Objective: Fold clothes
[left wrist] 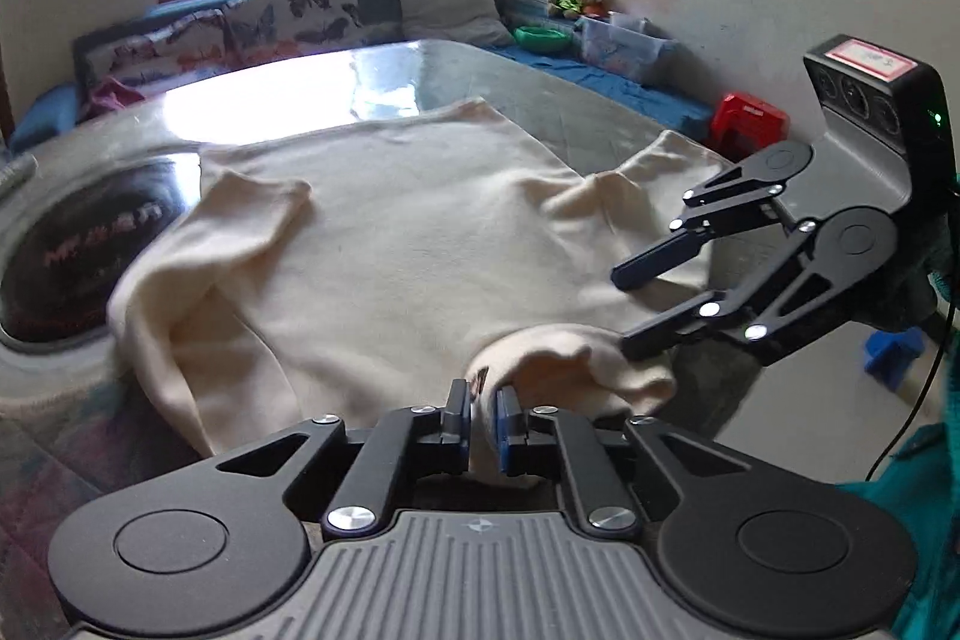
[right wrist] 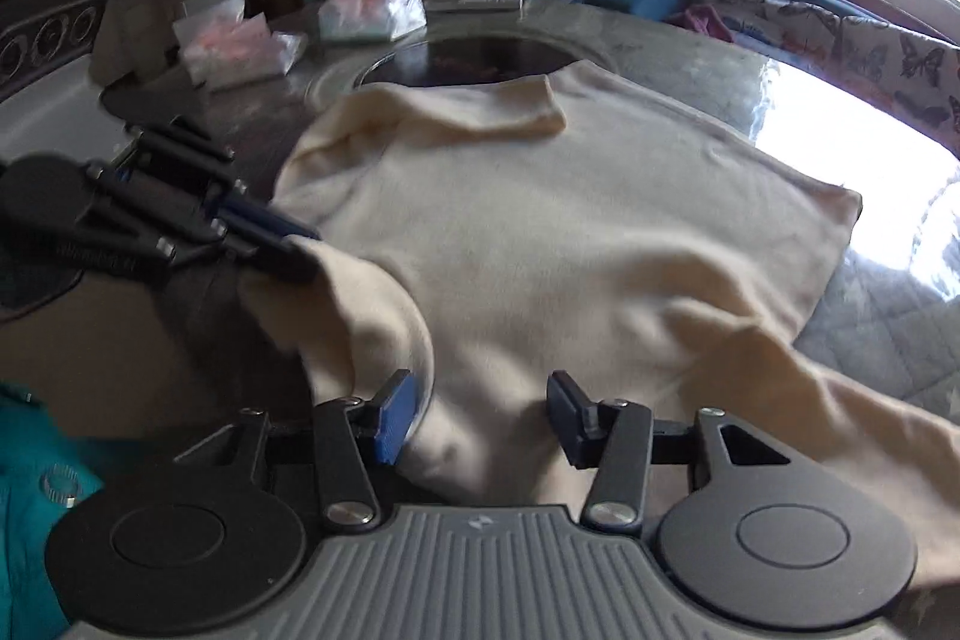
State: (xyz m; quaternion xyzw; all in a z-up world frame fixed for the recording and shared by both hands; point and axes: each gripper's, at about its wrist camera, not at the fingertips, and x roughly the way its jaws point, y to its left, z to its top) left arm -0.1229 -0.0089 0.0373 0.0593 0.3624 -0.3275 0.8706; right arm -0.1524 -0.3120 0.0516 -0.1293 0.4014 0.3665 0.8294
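Sweater [left wrist: 396, 244]: cream knit, spread flat on the table, collar end toward the near edge, hem toward the window; both sleeves folded inward over the body.
Collar [left wrist: 576, 370]: bunched and lifted at the near edge — pinched at one side, loose at the other.
Left sleeve [left wrist: 240, 220]: doubled back across the chest, cuff lying on the body.
Right sleeve [right wrist: 840, 400]: draped off toward the near right in the right wrist view, partly blurred.
Left gripper [left wrist: 480, 409]: fingers drawn together on a fold of the collar cloth, which runs between the blue pads (a small dark label shows just beside them).
Right gripper [right wrist: 480, 415]: fingers spread wide, cloth lying in the gap; touching or just above — cannot tell.
Table [left wrist: 492, 82]: glossy stone-like top with strong window glare, a dark round inset [left wrist: 90, 250] just beside the sweater's left side.
Plastic bags [right wrist: 372, 13]: at the table's far side in the right wrist view, well apart from the sweater.
Bench [left wrist: 600, 64]: blue-covered, under the window, with butterfly-print cushions [left wrist: 288, 10] and soft toys.
Teal sleeve [left wrist: 918, 520]: of the person, at the frame edge.
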